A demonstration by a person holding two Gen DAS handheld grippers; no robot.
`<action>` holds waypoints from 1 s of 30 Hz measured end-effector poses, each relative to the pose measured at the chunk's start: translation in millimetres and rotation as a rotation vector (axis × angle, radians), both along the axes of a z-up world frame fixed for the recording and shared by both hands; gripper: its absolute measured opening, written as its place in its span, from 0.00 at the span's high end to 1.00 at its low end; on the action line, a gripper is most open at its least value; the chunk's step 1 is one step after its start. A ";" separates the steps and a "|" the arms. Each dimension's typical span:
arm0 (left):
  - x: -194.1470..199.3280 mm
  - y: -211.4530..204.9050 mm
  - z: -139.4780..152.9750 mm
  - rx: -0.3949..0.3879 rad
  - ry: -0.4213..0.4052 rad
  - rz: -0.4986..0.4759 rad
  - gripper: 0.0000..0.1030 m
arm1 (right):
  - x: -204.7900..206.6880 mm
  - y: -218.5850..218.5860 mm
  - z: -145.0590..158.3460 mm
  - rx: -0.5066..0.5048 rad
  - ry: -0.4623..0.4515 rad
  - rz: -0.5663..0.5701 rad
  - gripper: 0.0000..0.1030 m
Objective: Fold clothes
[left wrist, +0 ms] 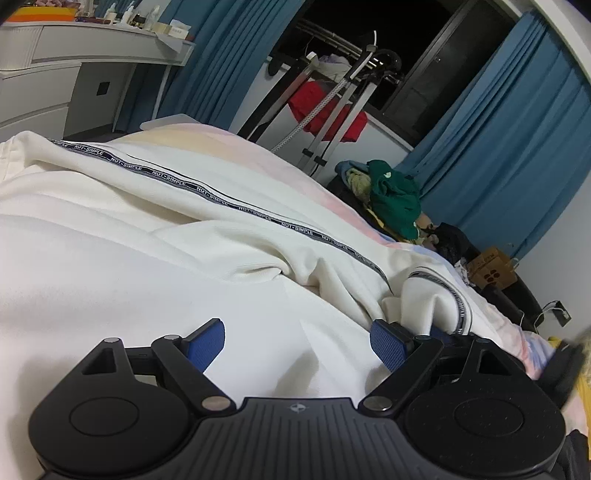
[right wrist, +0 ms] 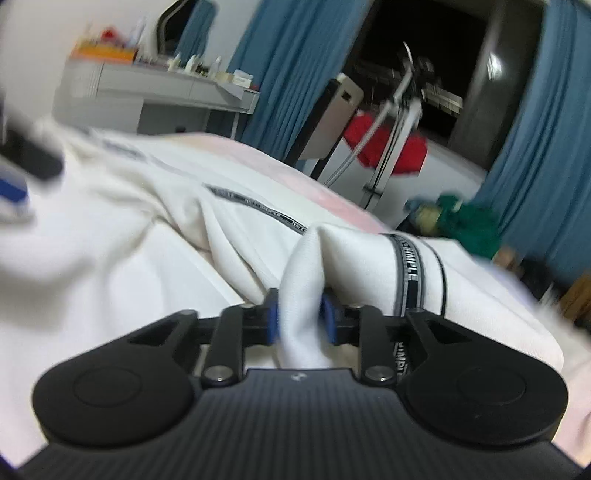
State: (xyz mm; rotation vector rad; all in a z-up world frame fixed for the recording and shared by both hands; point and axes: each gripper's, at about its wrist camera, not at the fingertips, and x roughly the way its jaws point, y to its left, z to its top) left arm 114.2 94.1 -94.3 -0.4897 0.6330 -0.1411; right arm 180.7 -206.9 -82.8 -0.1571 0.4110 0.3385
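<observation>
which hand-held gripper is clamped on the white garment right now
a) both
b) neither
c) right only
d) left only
c: the right hand-held gripper has its blue pads pinched on a fold of the white garment, while the left hand-held gripper sits wide open over the cloth with nothing between its pads.

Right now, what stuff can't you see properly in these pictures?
- White garment: both views cut it off, so its kind and full shape stay unknown.
- Left gripper: in the right wrist view, only a blurred piece shows at the frame edge.
- Tape lettering: motion blur smears it in the right wrist view.
- Bottles on the dresser: too small to identify in the left wrist view.
- Cloth inside the right gripper: its own folds hide the pinched edge.
</observation>
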 end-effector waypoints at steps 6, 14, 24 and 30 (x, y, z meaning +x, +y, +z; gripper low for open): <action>-2.4 -8.7 -0.8 0.032 -0.001 -0.028 0.15 | -10.9 -57.3 39.8 0.414 0.129 -0.111 0.39; -8.9 -19.2 0.5 0.065 -0.007 -0.049 0.15 | -28.2 -168.2 -1.6 0.905 0.342 -0.571 0.37; -13.7 -32.7 -1.9 0.126 -0.009 -0.078 0.15 | 7.0 -176.0 -52.6 1.043 0.494 -0.548 0.42; -12.5 -34.8 -6.3 0.132 0.005 -0.087 0.15 | 7.7 -183.1 -34.1 0.946 0.353 -0.621 0.91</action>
